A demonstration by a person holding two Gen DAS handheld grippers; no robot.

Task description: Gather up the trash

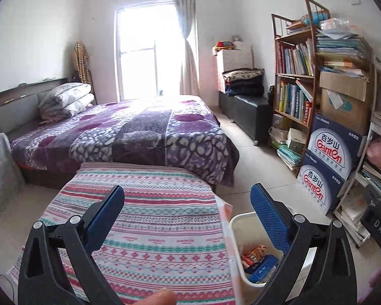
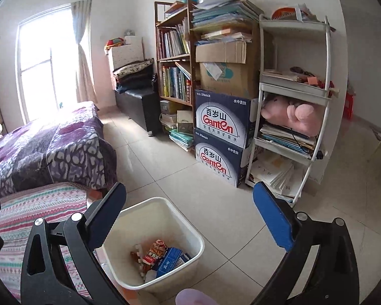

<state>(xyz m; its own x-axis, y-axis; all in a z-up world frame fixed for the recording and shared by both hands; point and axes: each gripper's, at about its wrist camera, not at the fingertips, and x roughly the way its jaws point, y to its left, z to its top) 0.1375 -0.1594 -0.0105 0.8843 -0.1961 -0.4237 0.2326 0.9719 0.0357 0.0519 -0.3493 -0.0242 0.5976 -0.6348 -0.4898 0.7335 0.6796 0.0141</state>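
A white waste bin [image 2: 188,231] stands on the tiled floor beside a table covered with a striped patterned cloth [image 1: 149,218]. Inside it lie a red snack wrapper [image 2: 155,253], a blue carton [image 2: 169,264] and other scraps. The bin also shows in the left wrist view [image 1: 241,231], with the wrapper [image 1: 254,254] and carton [image 1: 263,268] in it. My left gripper [image 1: 188,218] is open and empty above the table's right edge. My right gripper [image 2: 190,218] is open and empty above the bin.
A bed with a purple blanket [image 1: 139,129] lies beyond the table. Two blue Ganten boxes [image 2: 222,137], a wooden bookshelf [image 2: 175,61] and a white rack with a pink plush [image 2: 292,111] line the right wall. A black bench [image 2: 137,101] stands near the window.
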